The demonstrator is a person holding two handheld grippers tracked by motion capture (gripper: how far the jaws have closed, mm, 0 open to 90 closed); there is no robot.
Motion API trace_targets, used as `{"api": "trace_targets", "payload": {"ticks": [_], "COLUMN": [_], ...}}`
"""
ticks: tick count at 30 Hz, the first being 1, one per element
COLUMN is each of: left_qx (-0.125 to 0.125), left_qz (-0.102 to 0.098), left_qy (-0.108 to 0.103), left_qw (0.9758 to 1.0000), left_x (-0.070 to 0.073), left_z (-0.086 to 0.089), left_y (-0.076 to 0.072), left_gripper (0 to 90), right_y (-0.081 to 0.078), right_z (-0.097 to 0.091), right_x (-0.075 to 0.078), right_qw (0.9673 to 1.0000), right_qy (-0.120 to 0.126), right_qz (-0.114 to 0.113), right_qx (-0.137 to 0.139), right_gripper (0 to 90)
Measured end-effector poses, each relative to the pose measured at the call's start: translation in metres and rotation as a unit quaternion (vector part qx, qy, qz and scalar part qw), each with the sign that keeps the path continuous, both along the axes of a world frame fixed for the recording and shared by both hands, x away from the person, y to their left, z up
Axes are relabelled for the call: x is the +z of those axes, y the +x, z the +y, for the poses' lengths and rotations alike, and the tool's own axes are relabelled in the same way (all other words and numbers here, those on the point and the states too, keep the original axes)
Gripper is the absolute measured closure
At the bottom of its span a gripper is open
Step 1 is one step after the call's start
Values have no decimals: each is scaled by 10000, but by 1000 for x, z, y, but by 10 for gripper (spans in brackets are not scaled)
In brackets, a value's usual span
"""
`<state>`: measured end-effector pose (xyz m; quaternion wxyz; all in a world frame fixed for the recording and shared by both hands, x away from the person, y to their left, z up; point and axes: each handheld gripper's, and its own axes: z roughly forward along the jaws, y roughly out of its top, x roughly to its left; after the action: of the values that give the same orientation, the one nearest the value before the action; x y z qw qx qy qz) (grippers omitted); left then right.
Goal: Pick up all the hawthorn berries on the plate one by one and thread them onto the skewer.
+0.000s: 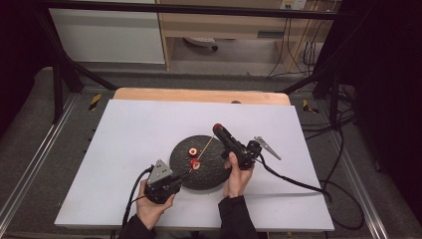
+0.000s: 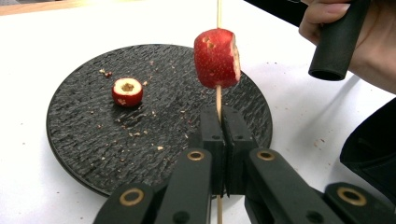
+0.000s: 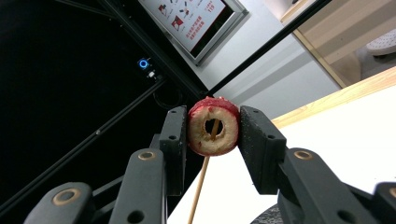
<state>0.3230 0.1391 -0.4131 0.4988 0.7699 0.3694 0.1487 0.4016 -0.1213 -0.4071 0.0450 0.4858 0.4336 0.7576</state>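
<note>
A white table (image 1: 129, 129) lies on a wooden top whose far edge shows as a pale strip. Grey floor surrounds it. A black frame stands around it, with a white cabinet (image 1: 107, 35) and a wooden shelf unit (image 1: 224, 25) behind. Loose cables (image 1: 343, 149) lie on the floor off the right edge.

There is one round black plate (image 1: 214, 174), one wooden skewer (image 1: 205, 147) and three cored red fruit pieces. The plate sits at the middle of the table's width, nearer the front edge than the far one, and broad white surface spreads from it to the left edge and the far corners.

At the plate's front-left rim, the left gripper (image 1: 185, 174) has its jaws pressed together on the skewer's lower end. In the left gripper view, one piece rests on the plate's left part (image 2: 127, 91) among crumbs (image 2: 135, 134), apart from the skewer. The second piece (image 2: 216, 58) is threaded on the skewer, raised above the plate.

The skewer slants up to the right gripper (image 1: 217, 128), over the plate's far-right rim. In the right gripper view its jaws clamp the third piece (image 3: 213, 127) from both sides, and the skewer's tip shows inside the cored hole.

The right gripper's cable runs toward the front-right corner.
</note>
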Motion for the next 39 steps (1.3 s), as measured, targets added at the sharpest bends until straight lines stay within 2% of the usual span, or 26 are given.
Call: {"api": "trace_targets", "payload": {"ticks": [10,18,21,29,33,39], "left_qx": [38,57,42,126,177,218], "left_qz": [-39,-128,-116,-185,-192,-146], "left_qy": [37,12,53,-17,-60,-109], "left_qw": [10000,9999,9999,9997,9996,9996], "left_x": [-2,0,-3,-6,-6,-3], "left_z": [-6,-3,-1,-4,-9,-16], "left_y": [1,-2,-4,-4,-1,6], "left_gripper": [886,887,887,887,887,887], "right_y": [-2,2,2,3,3,0], "right_z": [0,0,-1,-1,1,4], "right_x": [0,0,1,1,-2,-7], "right_qw": [10000,9998,9999,9996,9992,9990], "right_qy": [11,43,83,146,156,38], "right_qz": [82,162,138,219,313,352], "right_qx": [37,82,-11,76,179,266], "right_gripper": [639,639,639,640,640,640]}}
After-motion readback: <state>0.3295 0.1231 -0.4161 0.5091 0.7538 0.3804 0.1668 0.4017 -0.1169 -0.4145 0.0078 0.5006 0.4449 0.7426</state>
